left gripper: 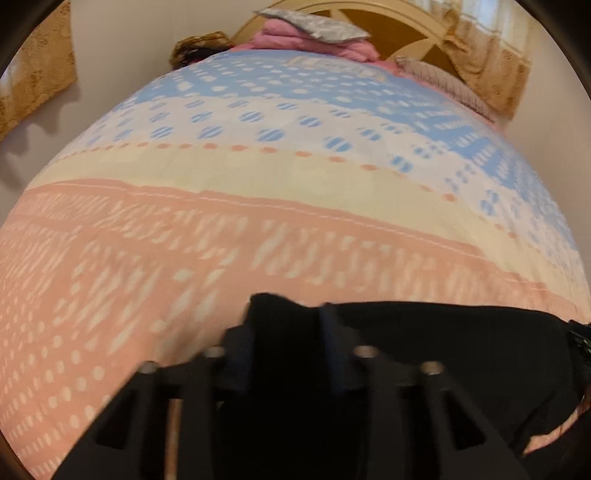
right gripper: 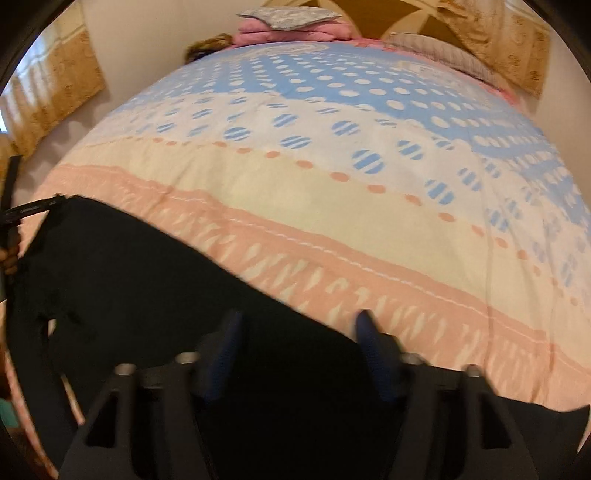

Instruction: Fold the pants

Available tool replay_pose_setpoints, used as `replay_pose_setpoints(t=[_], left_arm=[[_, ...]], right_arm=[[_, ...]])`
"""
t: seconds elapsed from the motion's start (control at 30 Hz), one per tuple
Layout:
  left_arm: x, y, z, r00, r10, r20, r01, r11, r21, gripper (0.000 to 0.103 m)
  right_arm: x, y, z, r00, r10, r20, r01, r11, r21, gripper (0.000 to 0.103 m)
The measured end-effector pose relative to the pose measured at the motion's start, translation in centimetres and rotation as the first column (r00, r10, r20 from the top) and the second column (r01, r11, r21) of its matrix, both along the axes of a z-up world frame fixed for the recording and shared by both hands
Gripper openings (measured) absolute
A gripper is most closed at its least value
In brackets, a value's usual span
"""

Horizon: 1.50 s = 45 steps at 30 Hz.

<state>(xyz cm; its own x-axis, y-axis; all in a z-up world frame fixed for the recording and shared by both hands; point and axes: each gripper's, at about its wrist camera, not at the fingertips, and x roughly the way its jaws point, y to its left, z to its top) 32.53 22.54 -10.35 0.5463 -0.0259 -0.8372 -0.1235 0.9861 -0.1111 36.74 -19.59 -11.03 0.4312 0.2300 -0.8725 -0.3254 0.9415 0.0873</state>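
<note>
Black pants lie across the near edge of a bed with a pink, cream and blue patterned cover. My left gripper is shut on a bunched fold of the pants, which stands up between its fingers. In the right wrist view the pants spread from the left to under the right gripper. Its jaws stand wide apart over the cloth's far edge, holding nothing. The left gripper shows at the far left of that view, at the pants' corner.
The bed cover stretches far ahead. Folded pink bedding with a grey pillow on top sits at the headboard. Another pillow lies at the back right. Beige curtains hang on the left wall.
</note>
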Motion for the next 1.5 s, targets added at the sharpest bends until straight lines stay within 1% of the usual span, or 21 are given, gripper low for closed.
replay_pose_setpoints(t=[0.03, 0.07, 0.1, 0.23, 0.37, 0.43, 0.5, 0.6, 0.73, 0.83, 0.9, 1.0, 1.03, 1.1, 1.17, 1.2, 1.27, 1.33, 1.4, 1.43, 1.5], left_arm=[[0.0, -0.3, 0.1, 1.000, -0.005, 0.001, 0.005, 1.000, 0.009, 0.022], [0.0, -0.4, 0.3, 1.000, -0.011, 0.003, 0.011, 1.000, 0.014, 0.017], [0.0, -0.5, 0.5, 1.000, -0.015, 0.006, 0.015, 1.000, 0.013, 0.016], [-1.4, 0.0, 3.0, 0.997, -0.011, 0.074, 0.013, 1.000, -0.023, 0.015], [-4.5, 1.1, 6.7, 0.983, -0.006, 0.185, 0.017, 0.998, -0.063, 0.015], [-6.6, 1.7, 8.1, 0.972, -0.004, 0.234, 0.024, 0.996, -0.082, 0.015], [-9.2, 2.4, 9.3, 0.959, -0.007, 0.283, 0.039, 0.993, -0.109, 0.015], [-13.2, 2.9, 10.1, 0.937, -0.010, 0.350, 0.056, 0.991, -0.120, 0.015], [-17.7, 3.4, 8.9, 0.919, -0.021, 0.394, 0.070, 0.991, -0.111, 0.016], [-20.4, 3.9, 6.6, 0.919, -0.025, 0.393, 0.076, 0.991, -0.114, 0.017], [-21.6, 3.7, 4.8, 0.931, -0.035, 0.364, 0.069, 0.994, -0.081, 0.026], [-22.6, 3.4, 2.3, 0.948, -0.036, 0.315, 0.038, 0.999, 0.002, 0.034], [-22.7, 3.3, 1.6, 0.956, -0.034, 0.290, 0.027, 0.999, 0.028, 0.039], [-23.3, 3.6, 0.7, 0.966, -0.027, 0.258, 0.013, 0.998, 0.053, 0.061], [-23.8, 4.3, 0.3, 0.973, -0.012, 0.232, -0.010, 0.995, 0.096, 0.071], [-24.3, 4.9, 0.1, 0.975, 0.004, 0.221, -0.032, 0.992, 0.125, 0.078], [-24.7, 6.3, 0.2, 0.977, 0.063, 0.205, -0.099, 0.981, 0.170, 0.084], [-25.2, 7.7, 0.4, 0.972, 0.125, 0.198, -0.162, 0.969, 0.185, 0.084], [-25.5, 8.8, 1.1, 0.961, 0.194, 0.199, -0.234, 0.952, 0.200, 0.084], [-25.7, 9.0, 1.6, 0.953, 0.217, 0.210, -0.260, 0.945, 0.201, 0.084], [-25.9, 8.6, 2.7, 0.945, 0.216, 0.246, -0.262, 0.950, 0.169, 0.084]], right_arm=[[-0.3, 0.1, 0.3, 1.000, 0.009, -0.003, -0.009, 1.000, 0.016, 0.021], [-0.5, 0.2, 0.6, 1.000, 0.009, -0.007, -0.009, 1.000, 0.026, 0.011], [-0.8, 0.3, 0.9, 1.000, 0.007, -0.012, -0.007, 0.999, 0.035, 0.007], [-3.4, 1.0, 4.0, 0.998, -0.004, 0.055, 0.002, 0.999, 0.033, 0.006], [-7.3, 0.8, 8.6, 0.988, -0.024, 0.152, 0.009, 0.995, 0.095, 0.006], [-10.6, 1.0, 10.9, 0.979, -0.020, 0.202, -0.004, 0.993, 0.118, 0.006], [-13.5, 1.4, 12.3, 0.971, -0.017, 0.237, -0.016, 0.991, 0.136, 0.006], [-18.5, 2.2, 13.2, 0.962, -0.007, 0.275, -0.031, 0.990, 0.135, 0.006], [-24.6, 3.3, 12.5, 0.955, 0.006, 0.296, -0.040, 0.993, 0.108, 0.006], [-27.4, 4.0, 10.2, 0.959, 0.015, 0.284, -0.035, 0.997, 0.068, 0.006], [-29.0, 4.5, 7.7, 0.968, 0.016, 0.251, -0.027, 0.999, 0.038, 0.006], [-30.4, 5.2, 5.0, 0.972, 0.021, 0.236, -0.018, 1.000, -0.018, 0.006], [-30.7, 5.4, 4.2, 0.972, 0.022, 0.234, -0.014, 0.999, -0.035, 0.006], [-31.1, 5.6, 3.0, 0.969, 0.018, 0.247, -0.003, 0.998, -0.061, 0.006], [-31.1, 5.6, 2.5, 0.970, 0.003, 0.242, 0.013, 0.998, -0.066, 0.007], [-30.8, 5.5, 2.3, 0.974, -0.004, 0.228, 0.020, 0.998, -0.067, 0.009], [-30.6, 5.4, 2.3, 0.981, -0.013, 0.193, 0.024, 0.998, -0.051, 0.018], [-30.9, 5.1, 2.8, 0.983, -0.018, 0.181, 0.021, 1.000, -0.016, 0.037], [-31.2, 5.0, 3.8, 0.980, -0.026, 0.196, 0.024, 1.000, 0.012, 0.051], [-31.7, 5.2, 4.2, 0.977, -0.026, 0.209, 0.022, 0.999, 0.024, 0.053], [-31.8, 5.3, 5.9, 0.967, -0.021, 0.253, 0.001, 0.997, 0.080, 0.054]])
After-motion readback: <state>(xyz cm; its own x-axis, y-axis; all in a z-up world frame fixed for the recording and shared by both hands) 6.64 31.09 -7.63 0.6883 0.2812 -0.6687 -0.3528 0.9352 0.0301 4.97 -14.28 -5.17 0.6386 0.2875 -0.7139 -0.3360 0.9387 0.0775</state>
